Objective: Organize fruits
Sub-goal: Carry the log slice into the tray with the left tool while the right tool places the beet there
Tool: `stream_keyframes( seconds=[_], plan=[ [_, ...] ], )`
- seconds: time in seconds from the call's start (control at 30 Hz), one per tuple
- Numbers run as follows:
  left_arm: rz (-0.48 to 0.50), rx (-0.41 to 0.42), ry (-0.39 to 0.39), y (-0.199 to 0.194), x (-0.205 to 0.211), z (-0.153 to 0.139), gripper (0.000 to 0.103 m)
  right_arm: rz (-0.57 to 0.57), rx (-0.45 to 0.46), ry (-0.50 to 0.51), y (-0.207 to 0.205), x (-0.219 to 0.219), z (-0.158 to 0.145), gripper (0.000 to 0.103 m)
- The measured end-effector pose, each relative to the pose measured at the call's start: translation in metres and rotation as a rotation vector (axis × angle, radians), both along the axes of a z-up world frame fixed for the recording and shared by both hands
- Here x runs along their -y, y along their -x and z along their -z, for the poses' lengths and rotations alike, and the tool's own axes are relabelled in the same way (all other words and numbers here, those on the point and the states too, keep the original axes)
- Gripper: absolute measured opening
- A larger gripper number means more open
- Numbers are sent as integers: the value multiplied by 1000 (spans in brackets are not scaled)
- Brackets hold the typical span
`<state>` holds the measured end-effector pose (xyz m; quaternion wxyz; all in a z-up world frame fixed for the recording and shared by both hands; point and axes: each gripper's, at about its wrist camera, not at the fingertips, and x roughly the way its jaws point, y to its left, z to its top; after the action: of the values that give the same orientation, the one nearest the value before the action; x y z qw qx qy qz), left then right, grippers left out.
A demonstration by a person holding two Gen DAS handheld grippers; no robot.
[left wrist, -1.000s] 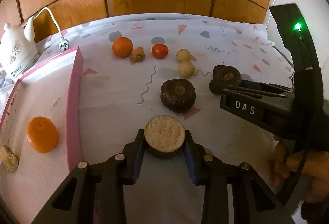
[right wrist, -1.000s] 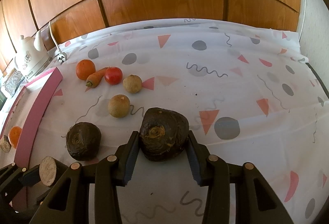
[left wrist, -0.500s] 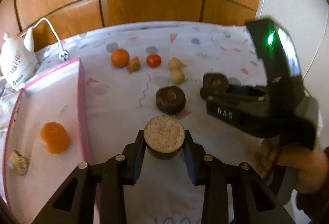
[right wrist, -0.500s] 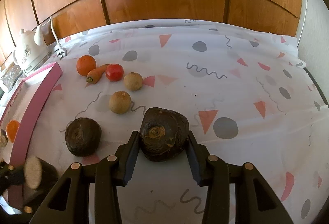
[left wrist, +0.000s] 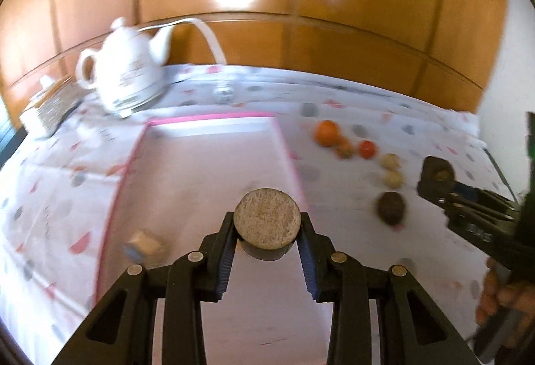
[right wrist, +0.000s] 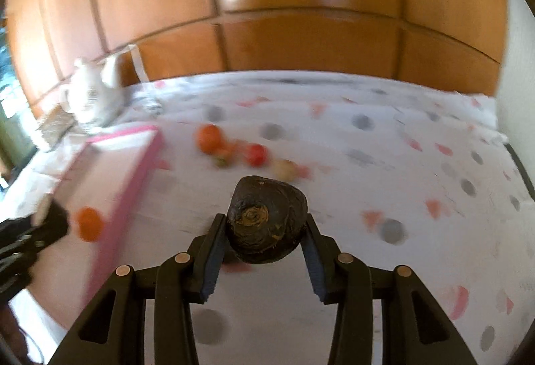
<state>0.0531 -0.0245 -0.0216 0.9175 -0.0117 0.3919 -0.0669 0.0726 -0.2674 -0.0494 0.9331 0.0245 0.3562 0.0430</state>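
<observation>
My left gripper [left wrist: 267,227] is shut on a round brown fruit with a flat tan cut face [left wrist: 266,218], held above the pink-rimmed white tray [left wrist: 287,151]. A small pale piece [left wrist: 143,244] lies in the tray. My right gripper [right wrist: 264,231] is shut on a dark wrinkled fruit [right wrist: 265,217], held above the tablecloth right of the tray [right wrist: 133,177]. An orange [right wrist: 87,223] lies in the tray. On the cloth lie an orange [left wrist: 326,132], a carrot [left wrist: 344,149], a tomato [left wrist: 367,149], two pale round fruits [left wrist: 392,169] and another dark fruit [left wrist: 390,207].
A white electric kettle [left wrist: 130,74] with a cord stands behind the tray at the back left, next to a glass dish [left wrist: 50,107]. A wooden panel wall [right wrist: 301,13] backs the table. The patterned tablecloth [right wrist: 401,181] spreads to the right.
Both grippers have swung left with their fruits. The left one now hangs over the tray instead of the cloth. The view is motion-blurred.
</observation>
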Motion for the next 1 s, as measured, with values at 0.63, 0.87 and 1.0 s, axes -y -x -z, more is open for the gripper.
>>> stream_keyframes(
  seconds=[0.63, 0.87, 1.0],
  plan=[
    [-154, -67, 37, 10, -62, 24, 36, -320, -43, -8, -51, -146, -10, 45],
    [-161, -60, 49, 11, -65, 23, 48, -327, -39, -43, -57, -161, -12, 56],
    [-160, -59, 53, 11, -64, 22, 48, -296, -36, -50, -51, -153, -11, 56]
  ],
)
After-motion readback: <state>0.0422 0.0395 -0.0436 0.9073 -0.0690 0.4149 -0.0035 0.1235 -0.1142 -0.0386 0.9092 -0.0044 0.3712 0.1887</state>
